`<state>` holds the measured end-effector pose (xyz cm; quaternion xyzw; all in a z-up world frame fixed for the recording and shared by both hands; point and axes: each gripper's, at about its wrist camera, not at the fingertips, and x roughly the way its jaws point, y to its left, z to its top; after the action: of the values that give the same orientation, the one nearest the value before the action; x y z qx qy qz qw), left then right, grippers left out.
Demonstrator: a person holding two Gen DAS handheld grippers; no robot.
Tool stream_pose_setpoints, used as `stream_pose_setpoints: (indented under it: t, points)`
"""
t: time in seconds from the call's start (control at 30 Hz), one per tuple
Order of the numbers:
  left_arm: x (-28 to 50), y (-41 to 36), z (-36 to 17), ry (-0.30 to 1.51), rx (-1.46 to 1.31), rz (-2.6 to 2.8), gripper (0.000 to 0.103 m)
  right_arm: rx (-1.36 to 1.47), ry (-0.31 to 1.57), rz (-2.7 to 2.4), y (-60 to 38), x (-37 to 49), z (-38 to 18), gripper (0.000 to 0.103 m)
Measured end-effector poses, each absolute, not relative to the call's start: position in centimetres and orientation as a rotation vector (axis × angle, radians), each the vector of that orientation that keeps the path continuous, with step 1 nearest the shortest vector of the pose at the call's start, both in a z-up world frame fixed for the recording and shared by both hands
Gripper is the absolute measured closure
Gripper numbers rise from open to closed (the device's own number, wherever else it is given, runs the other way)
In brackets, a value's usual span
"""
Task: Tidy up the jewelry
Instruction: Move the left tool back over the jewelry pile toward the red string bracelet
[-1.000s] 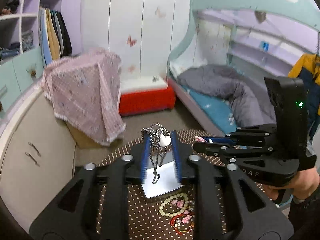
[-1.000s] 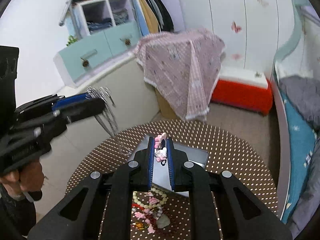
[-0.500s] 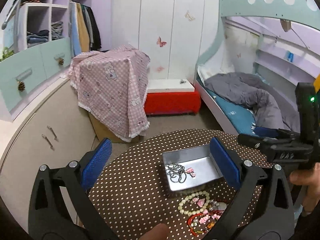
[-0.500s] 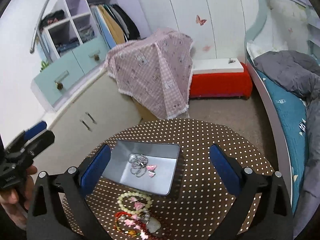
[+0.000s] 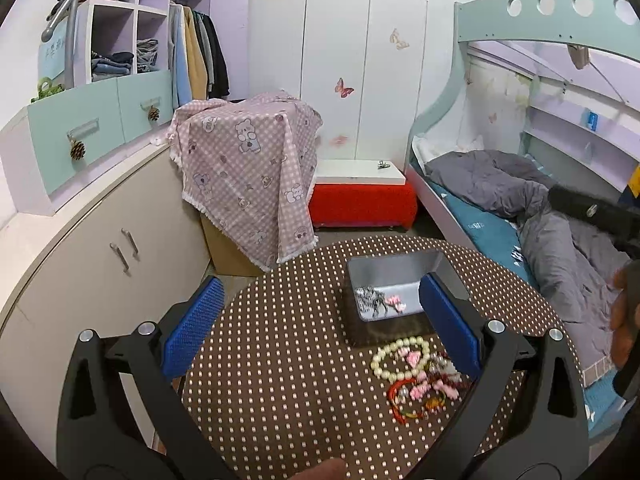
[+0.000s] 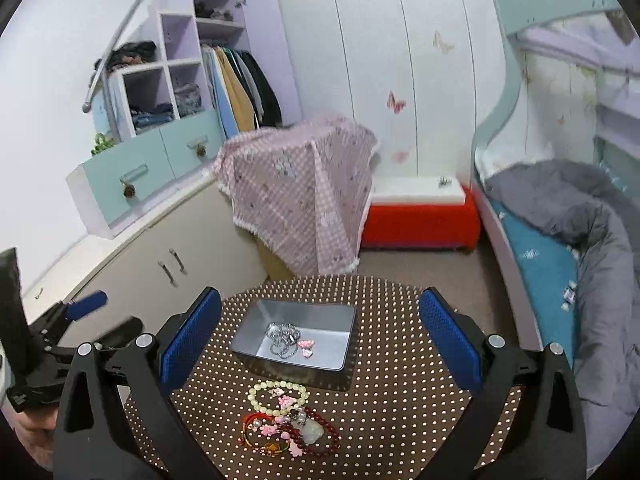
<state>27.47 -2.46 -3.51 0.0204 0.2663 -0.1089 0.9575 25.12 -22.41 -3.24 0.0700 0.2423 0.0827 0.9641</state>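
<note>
Both views are evenly and fairly brightly lit by soft, diffuse room light with a cool violet cast; no lamp shows. Shadows are faint, the clearest a dark band under the near wall of the metal tray [image 6: 256,354]. Strong fisheye distortion bows the wardrobe [image 5: 340,40] and bunk bed frame [image 5: 540,20] outward, and black vignetting fills the corners. The other gripper [image 5: 592,212] at the right edge of the left view is motion-blurred.
</note>
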Motion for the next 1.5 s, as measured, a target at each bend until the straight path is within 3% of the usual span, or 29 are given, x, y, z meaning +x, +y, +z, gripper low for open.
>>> stream_pose_setpoints:
  t: [0.27,0.63,1.03,1.1,1.17,1.27,1.4,1.43,1.5]
  points:
    - [25.0,-2.5,-5.2,0.560,0.054,-0.233,0.007,0.149,0.374,0.132,-23.0,19.5,-3.8,0.008]
    - [24.2,-3.7,-10.1,0.685,0.058,-0.250,0.007,0.144,0.594,0.083,-23.4,19.2,-9.9,0.008]
    - [26.7,-7.6,-17.0,0.866,0.081,-0.244,0.007,0.166,0.704,0.127,-23.5,19.5,-13.7,0.008]
    - [27.1,-7.7,-17.7,0.884,0.084,-0.243,0.015,0.170,0.710,0.130,-23.9,19.4,-14.0,0.008]
    - [27.1,-8.0,-18.5,0.910,0.114,-0.259,0.037,0.170,0.719,0.132,-24.2,19.8,-14.3,0.008]
    - [26.2,-8.1,-18.4,0.889,0.146,-0.289,0.050,0.173,0.735,0.133,-24.6,20.2,-15.0,0.008]
    - [26.0,-7.8,-18.6,0.895,0.144,-0.281,0.048,0.164,0.766,0.138,-24.7,21.1,-16.0,0.008]
    - [26.2,-7.9,-18.6,0.894,0.149,-0.267,0.039,0.154,0.774,0.136,-24.6,21.4,-16.3,0.008]
    - [26.7,-8.1,-18.7,0.895,0.149,-0.252,0.035,0.137,0.797,0.128,-24.4,21.9,-16.9,0.008]
